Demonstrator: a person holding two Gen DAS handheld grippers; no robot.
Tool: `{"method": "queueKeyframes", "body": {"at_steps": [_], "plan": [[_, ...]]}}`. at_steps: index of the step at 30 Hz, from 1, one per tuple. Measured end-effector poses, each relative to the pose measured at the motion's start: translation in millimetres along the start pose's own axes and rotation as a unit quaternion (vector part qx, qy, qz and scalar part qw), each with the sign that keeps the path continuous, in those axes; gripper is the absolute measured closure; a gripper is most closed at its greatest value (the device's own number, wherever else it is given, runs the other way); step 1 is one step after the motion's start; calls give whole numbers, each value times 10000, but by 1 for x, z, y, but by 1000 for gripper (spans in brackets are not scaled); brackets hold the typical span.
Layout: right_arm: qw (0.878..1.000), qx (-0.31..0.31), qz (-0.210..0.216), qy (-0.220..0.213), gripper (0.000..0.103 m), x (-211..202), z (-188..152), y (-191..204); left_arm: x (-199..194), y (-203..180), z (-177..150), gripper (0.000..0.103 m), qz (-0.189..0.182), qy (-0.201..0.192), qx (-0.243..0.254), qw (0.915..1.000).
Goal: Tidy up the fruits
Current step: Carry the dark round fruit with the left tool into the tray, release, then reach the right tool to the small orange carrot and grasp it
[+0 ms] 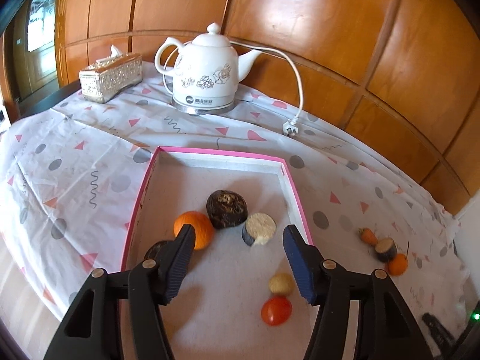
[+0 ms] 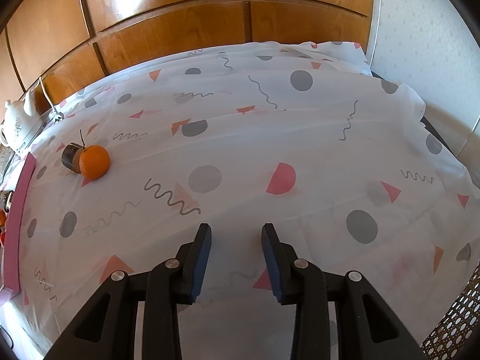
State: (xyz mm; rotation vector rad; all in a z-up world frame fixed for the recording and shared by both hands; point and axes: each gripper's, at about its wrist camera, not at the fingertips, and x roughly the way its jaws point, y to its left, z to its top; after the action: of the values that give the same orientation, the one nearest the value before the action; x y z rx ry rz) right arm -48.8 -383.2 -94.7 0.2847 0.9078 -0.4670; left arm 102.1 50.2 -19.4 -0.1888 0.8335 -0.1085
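A pink-rimmed tray (image 1: 220,151) lies on the patterned cloth. It holds an orange (image 1: 196,229), a dark round fruit (image 1: 226,208), a cut slice with a pale face (image 1: 259,229), a small tan ball (image 1: 280,283) and a red tomato (image 1: 276,310). Another dark piece (image 1: 156,247) is partly hidden behind my left finger. My left gripper (image 1: 238,229) hangs open above the tray with nothing between its pads. On the cloth to the right of the tray lie a small carrot (image 1: 368,235), a dark slice (image 2: 71,157) and a second orange (image 2: 94,162). My right gripper (image 2: 237,229) is open and empty over bare cloth, well to the right of them.
A white electric kettle (image 1: 207,72) with its cord and plug (image 1: 290,129) stands at the back beside a silver tissue box (image 1: 111,76). Wooden panels (image 2: 180,30) close off the far side. The cloth's right edge (image 2: 420,111) drops off near a white wall.
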Motion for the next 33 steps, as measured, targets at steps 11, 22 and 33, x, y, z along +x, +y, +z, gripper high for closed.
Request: {"method": "queueKeyframes", "body": {"at_steps": [11, 22, 33], "plan": [[9999, -145, 61, 22, 68, 0, -3, 10, -18, 0, -23, 40, -66, 37, 46, 10000], [9997, -205, 86, 34, 68, -1, -4, 15, -23, 6, -36, 40, -125, 115, -97, 9998], [9991, -341, 263, 30, 68, -1, -4, 24, -36, 26, -49, 31, 108, -4, -403, 9991]]}}
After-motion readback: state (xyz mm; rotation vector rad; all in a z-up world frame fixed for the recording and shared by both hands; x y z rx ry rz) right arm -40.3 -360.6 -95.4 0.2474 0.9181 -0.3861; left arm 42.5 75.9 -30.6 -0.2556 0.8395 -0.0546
